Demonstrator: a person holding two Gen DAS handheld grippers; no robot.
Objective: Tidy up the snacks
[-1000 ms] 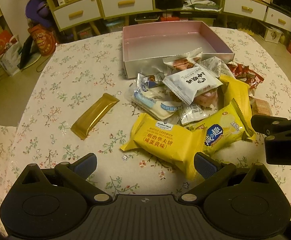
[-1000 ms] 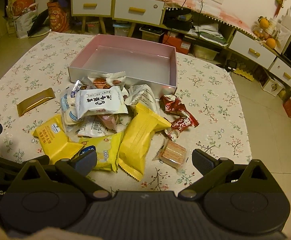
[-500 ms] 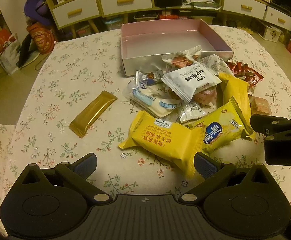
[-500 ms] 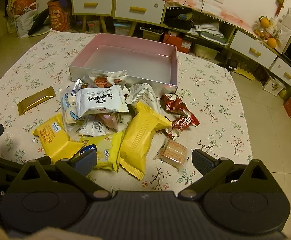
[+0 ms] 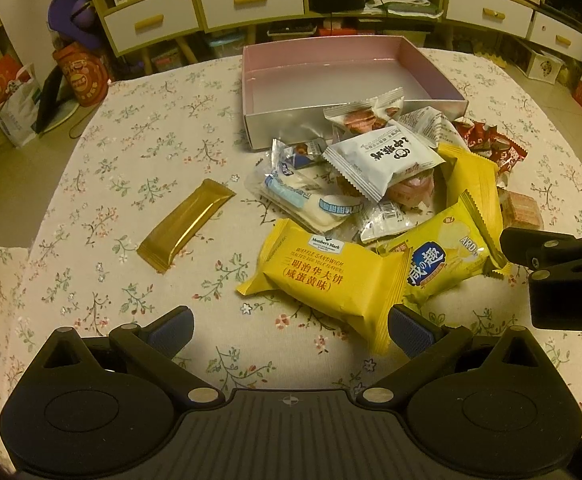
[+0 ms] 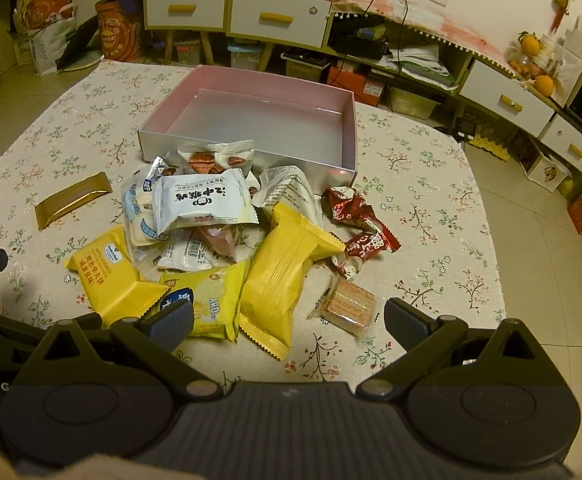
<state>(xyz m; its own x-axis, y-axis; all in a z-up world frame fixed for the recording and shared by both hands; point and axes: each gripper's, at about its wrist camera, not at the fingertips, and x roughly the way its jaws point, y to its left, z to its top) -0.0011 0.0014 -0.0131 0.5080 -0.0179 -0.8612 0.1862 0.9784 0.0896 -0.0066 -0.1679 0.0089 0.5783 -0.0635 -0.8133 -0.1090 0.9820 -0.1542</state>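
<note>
Both the left gripper (image 5: 291,330) and the right gripper (image 6: 289,322) hover wide open and empty, so I think it is best to pinch the nearest yellow waffle packet (image 5: 327,280) across its flat middle, then carry it toward 12 o'clock into the empty pink box (image 5: 431,68).

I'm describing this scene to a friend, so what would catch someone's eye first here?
A jumbled heap of snack packets lies in the middle of the floral tablecloth, bright yellow packs nearest the open grippers. Just behind it sits an empty pink box, and a lone gold bar lies apart to the heap's left.
</note>
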